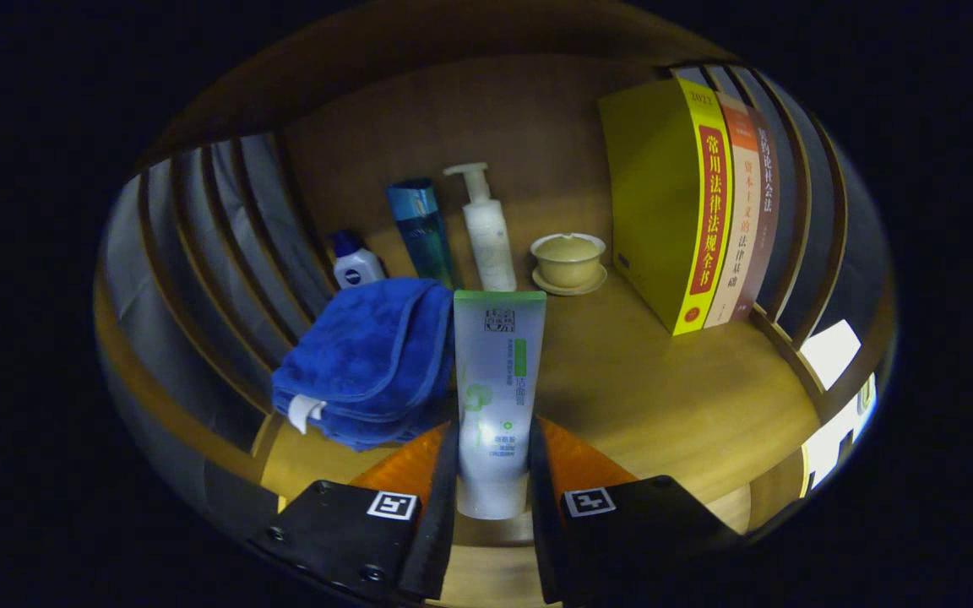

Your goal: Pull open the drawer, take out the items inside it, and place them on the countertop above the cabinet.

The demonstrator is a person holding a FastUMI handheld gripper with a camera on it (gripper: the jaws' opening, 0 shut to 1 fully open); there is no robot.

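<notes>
Gripper (492, 473) clamps the white tube (495, 397), both fingers pressing it. Tube stands upright over the countertop (664, 397), touching the blue towel (368, 359).

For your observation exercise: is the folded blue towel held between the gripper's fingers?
No, the hand-held gripper grips the cleanser tube; the blue towel lies beside it.

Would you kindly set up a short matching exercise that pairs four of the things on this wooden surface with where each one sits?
Things:
1. white tube
2. blue towel
3. lidded cup
4. pump bottle

Places:
A. on a saucer, beside the yellow book
B. clamped between the fingers of the gripper
C. folded, touching the tube's side
D. standing between the blue bottle and the cup

Pairs: 1-B, 2-C, 3-A, 4-D
</notes>
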